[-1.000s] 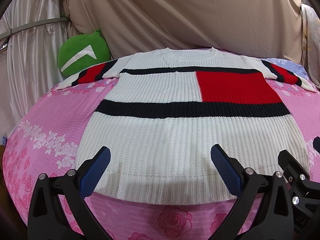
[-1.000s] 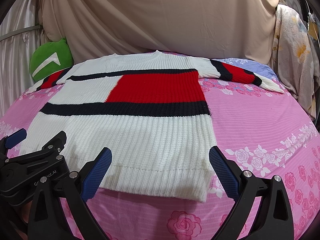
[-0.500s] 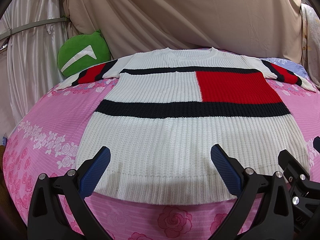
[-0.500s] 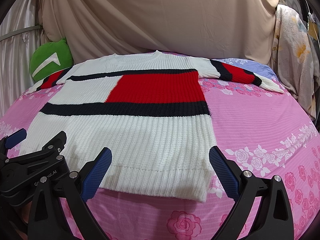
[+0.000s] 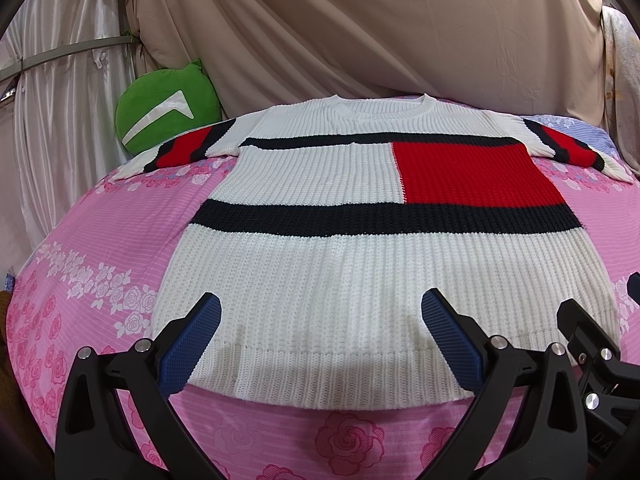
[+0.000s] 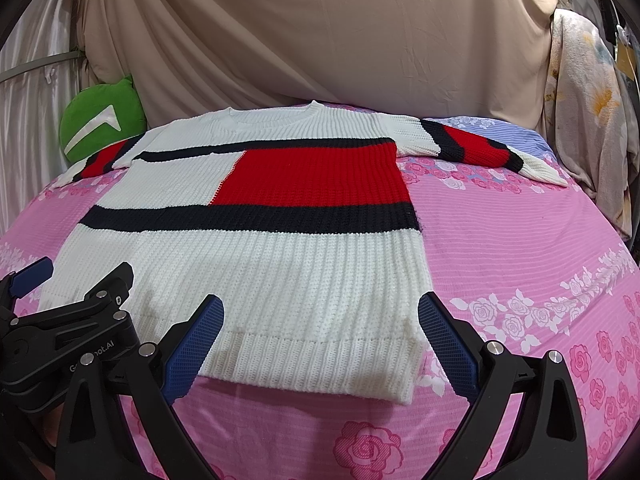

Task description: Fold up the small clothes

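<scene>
Pink floral bed (image 5: 100,232), near edge. Knitted sweater (image 5: 360,264) spread flat across it, hem nearest: probably soft, thick, floppy; best pinched at hem corners. Left hand-held gripper (image 5: 320,344) and right hand-held gripper (image 6: 320,344) spread wide, empty.

The bed (image 5: 100,248) is covered with a pink sheet (image 6: 520,248) that has thin stripes and bands of white and pink roses. At the far right corner a part with blue stripes (image 6: 516,134) shows; I cannot tell if it is another sheet or a pillow.

A knitted sweater (image 5: 360,272) lies flat on the sheet, front up, with the hem toward the cameras and the collar at the far side. It is white with two dark bands and a red block. Both sleeves are spread out to the sides.

A green cushion (image 5: 166,120) rests at the far left edge of the bed, touching the left sleeve.
</scene>
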Available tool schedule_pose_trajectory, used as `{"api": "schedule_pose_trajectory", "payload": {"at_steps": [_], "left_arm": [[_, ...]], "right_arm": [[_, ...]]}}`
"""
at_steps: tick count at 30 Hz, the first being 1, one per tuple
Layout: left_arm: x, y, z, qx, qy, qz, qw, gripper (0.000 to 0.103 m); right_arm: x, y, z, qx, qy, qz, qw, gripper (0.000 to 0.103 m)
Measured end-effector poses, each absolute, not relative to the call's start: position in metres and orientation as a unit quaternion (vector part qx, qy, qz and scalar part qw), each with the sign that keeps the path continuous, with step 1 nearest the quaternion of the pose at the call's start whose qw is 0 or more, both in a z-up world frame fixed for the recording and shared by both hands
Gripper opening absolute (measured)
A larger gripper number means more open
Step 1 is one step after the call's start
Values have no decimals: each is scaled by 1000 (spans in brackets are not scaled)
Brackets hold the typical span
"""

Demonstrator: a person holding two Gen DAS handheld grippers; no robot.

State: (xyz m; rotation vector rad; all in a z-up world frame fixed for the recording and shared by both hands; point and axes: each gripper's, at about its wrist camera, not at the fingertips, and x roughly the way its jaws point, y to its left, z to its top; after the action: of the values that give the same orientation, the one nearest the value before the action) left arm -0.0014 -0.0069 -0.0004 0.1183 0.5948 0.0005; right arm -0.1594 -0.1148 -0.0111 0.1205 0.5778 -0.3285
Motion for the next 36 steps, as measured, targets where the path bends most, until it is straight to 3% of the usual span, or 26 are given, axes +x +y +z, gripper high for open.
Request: {"api": "schedule_pose_trajectory", "payload": {"at_steps": [25, 31, 36], "left_arm": [[-1, -3, -1, 61, 296, 0, 953, 98], [3, 5, -3, 45, 305, -12, 951, 98], [1, 14, 3, 36, 294, -24, 955, 98]], "right_arm": [[-160, -117, -11, 65, 285, -160, 943, 96], [-159, -154, -13, 153, 299, -109, 936, 96], [-157, -210, -3, 146, 291, -153, 933, 96]]}}
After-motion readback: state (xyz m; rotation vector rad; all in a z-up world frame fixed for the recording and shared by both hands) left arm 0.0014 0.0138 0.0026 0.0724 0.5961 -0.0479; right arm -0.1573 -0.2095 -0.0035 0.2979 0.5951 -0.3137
